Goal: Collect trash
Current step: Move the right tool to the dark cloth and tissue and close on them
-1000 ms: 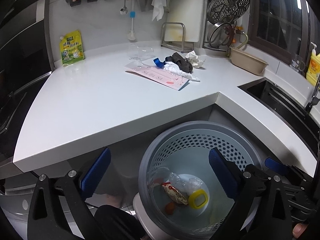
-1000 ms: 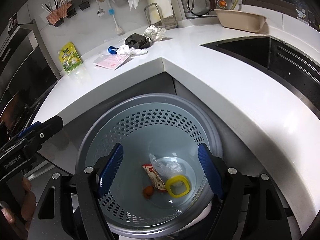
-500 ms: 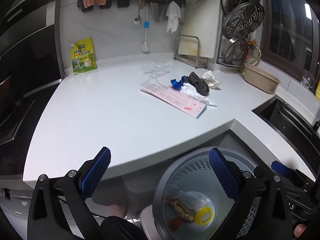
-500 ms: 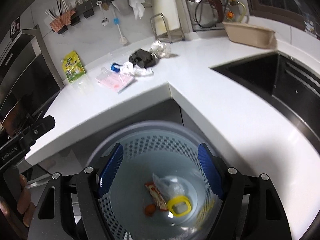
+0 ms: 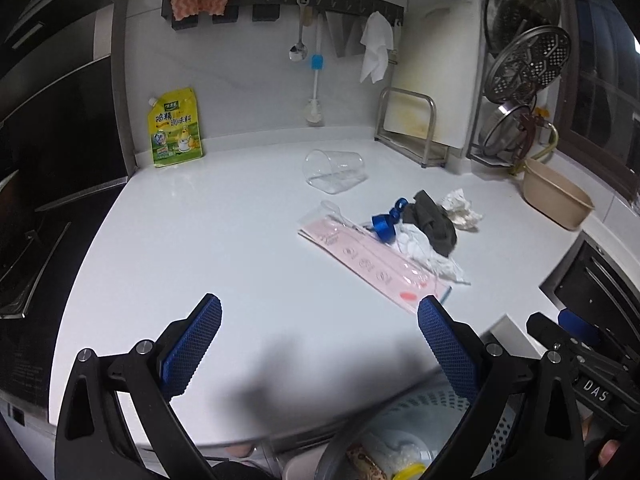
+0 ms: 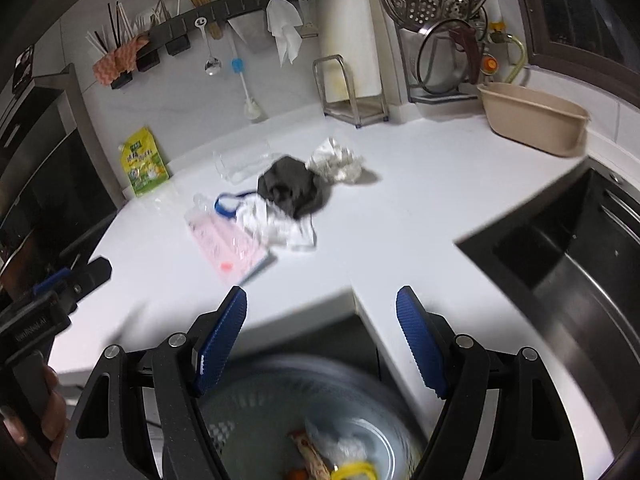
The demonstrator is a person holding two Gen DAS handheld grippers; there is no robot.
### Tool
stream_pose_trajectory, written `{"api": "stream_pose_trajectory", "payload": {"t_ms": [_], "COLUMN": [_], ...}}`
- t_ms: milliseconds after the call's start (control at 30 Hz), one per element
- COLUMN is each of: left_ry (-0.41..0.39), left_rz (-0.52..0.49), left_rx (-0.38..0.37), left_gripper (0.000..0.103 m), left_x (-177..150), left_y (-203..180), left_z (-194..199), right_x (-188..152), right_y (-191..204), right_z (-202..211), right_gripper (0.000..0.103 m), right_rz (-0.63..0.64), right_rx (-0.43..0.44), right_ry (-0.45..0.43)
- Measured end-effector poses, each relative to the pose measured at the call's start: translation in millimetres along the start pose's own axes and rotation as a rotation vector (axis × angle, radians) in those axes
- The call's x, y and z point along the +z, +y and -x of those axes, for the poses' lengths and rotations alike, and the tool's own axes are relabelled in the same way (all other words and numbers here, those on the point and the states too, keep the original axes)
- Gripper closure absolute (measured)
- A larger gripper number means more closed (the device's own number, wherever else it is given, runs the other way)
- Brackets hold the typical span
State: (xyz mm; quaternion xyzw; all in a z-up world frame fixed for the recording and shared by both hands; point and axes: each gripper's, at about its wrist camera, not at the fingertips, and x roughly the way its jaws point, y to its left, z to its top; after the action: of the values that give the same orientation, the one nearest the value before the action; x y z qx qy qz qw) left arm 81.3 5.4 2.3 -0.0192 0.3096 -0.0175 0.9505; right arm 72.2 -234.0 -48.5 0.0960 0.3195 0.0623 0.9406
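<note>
A pink flat packet [image 5: 374, 262] lies on the white surface [image 5: 224, 240], with crumpled white plastic [image 5: 420, 252] overlapping its far edge. A blue ribbon-like scrap [image 5: 386, 222] and a dark grey wad [image 5: 434, 222] rest against the plastic; a crumpled white tissue [image 5: 460, 210] touches the wad. A clear cup [image 5: 336, 170] lies on its side behind. The perforated bin [image 6: 304, 420] below holds wrappers and a yellow ring.

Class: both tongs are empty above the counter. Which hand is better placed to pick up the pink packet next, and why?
Probably the left. In its view the pink packet lies just past the open left tongs, near its right pad. The right tongs, also open, sit over the counter's corner, with the packet off to their left.
</note>
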Motion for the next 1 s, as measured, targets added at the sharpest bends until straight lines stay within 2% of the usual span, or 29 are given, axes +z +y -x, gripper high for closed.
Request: {"api": "stream_pose_trajectory", "payload": {"t_ms": [167,433,800,1000], "left_ry": [0.014,0.060,0.129,0.143], "left_rz": [0.030,0.038,0.057,0.051], "left_rx": [0.015,0.036,0.031,0.033], "left_gripper": [0.006,0.006,0.006,0.006], "left_x": [17,26,26,27], "left_y": [1,-4,-11,-15], "left_z": [-24,-57,-90,-96], "right_x": [33,79,116,124], "right_y": [5,4,-5,-13], "right_z": [-22,-68,-130,-156], "right_gripper": [0.029,0.029,0.029,0.029], "right_rz": [0.049,0.077,0.099,0.085], "right_rx": [-0.008,-0.023,-0.055,-0.033], "right_ry": [-0.011,0.012,0.099,0.127]}}
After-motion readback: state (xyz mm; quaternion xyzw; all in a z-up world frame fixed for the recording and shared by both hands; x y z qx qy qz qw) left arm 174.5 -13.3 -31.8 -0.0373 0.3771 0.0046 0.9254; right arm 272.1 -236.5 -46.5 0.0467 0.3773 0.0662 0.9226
